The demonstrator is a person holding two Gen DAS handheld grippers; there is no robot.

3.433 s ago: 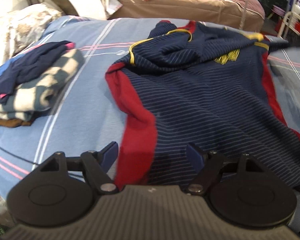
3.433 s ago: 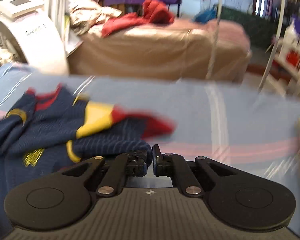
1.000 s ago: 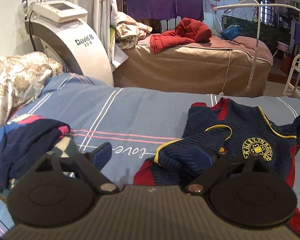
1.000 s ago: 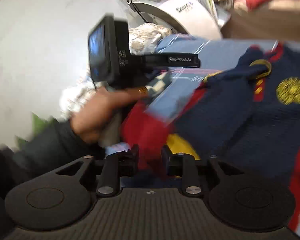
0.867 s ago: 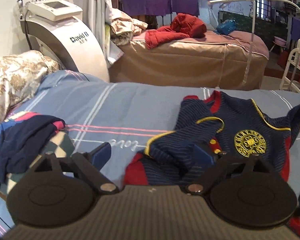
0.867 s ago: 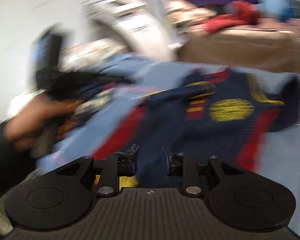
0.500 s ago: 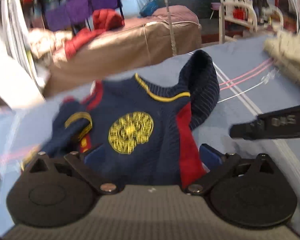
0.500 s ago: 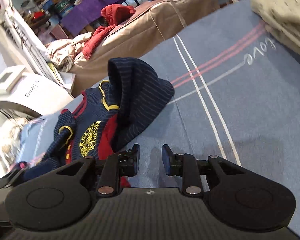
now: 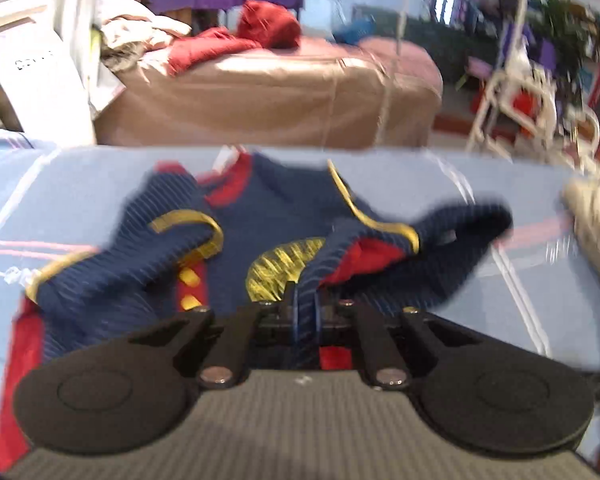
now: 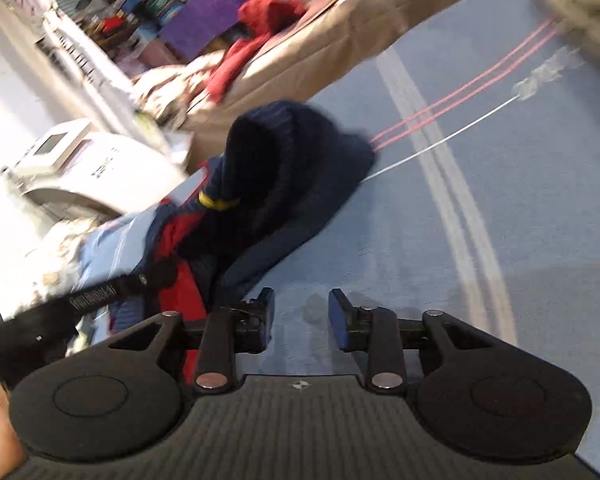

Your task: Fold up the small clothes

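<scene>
Left gripper (image 9: 305, 314) is clenched on a fold of the one navy-and-red striped jersey (image 9: 260, 220), which runs ahead and left of it across the blue bedsheet (image 9: 80, 184). Our right gripper (image 10: 300, 314) is opening, nothing between the jaws, bare sheet under it. Jersey's sleeve (image 10: 292, 168) lies ahead-left, so left's nearer.
</scene>
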